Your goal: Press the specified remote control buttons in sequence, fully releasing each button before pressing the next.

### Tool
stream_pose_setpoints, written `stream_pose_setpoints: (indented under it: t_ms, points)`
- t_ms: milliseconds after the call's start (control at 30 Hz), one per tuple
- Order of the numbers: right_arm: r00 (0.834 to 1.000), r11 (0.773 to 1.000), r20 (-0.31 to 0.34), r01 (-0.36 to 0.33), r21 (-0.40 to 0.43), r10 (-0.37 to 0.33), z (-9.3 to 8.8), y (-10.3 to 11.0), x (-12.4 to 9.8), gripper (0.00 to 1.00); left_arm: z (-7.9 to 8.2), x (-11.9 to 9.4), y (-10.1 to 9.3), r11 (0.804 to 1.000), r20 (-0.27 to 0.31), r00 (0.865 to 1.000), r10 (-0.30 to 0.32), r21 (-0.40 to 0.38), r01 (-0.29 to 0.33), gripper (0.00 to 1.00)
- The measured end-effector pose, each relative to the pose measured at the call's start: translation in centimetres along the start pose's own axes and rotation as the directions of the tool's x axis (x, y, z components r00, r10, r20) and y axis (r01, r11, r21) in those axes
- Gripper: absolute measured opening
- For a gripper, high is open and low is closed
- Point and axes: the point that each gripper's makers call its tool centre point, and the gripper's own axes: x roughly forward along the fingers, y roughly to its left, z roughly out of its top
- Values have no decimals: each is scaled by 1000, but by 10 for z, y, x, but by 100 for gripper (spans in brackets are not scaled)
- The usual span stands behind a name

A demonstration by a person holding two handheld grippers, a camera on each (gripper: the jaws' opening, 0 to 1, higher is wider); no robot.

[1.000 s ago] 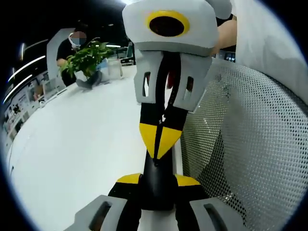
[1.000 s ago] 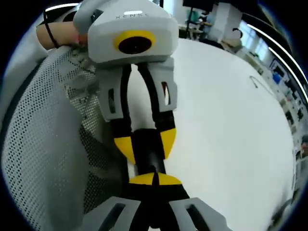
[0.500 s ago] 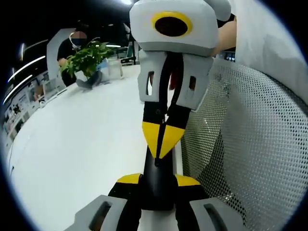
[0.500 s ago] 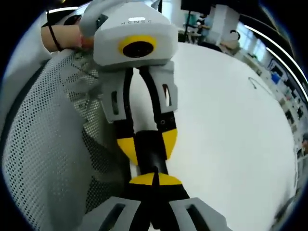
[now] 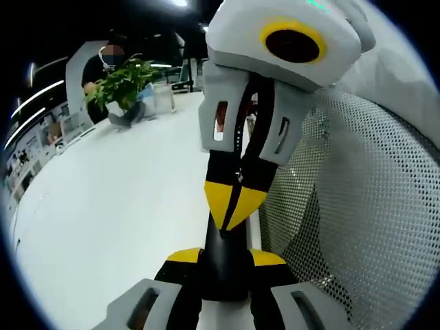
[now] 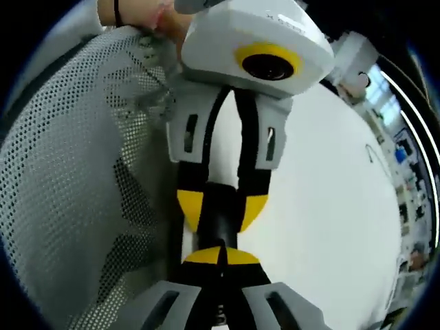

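Remote control (image 5: 225, 265): dark bar clamped between left tool (image 5: 225, 258) jaws.
Right tool (image 6: 218, 256): closed, tip touching remote.
Left gripper view: plant (image 5: 124, 82) on bench (image 5: 110, 206).

Two close, opposed views across table (image 5: 103, 206)

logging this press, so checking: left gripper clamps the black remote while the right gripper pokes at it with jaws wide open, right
Not quite: the right gripper has its jaws shut, yellow tips pressed together, as the left gripper view shows. The rest holds: the left gripper clamps the black remote while the right one pokes at it.
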Motion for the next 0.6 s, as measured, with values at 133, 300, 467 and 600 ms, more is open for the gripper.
stream_pose_setpoints:
  t_ms: [133, 300, 467, 600]
  points:
    - [999, 996, 49, 19, 88, -23, 1, -2, -1, 0, 0, 0, 0, 1000, -1, 1000, 4, -2, -4, 24]
    - [994, 981, 108, -55, 188, 35, 3, -2, -3, 0, 0, 0, 0, 1000, 1, 1000, 3, -5, -3, 24]
    - [993, 983, 103, -70, 171, 53, 6, 1, -2, 0, -1, 0, 0, 1000, 2, 1000, 3, -6, -3, 24]
    - [993, 986, 98, -85, 145, 71, 7, 0, -1, 0, -1, 0, 0, 1000, 3, 1000, 1, -5, -1, 24]
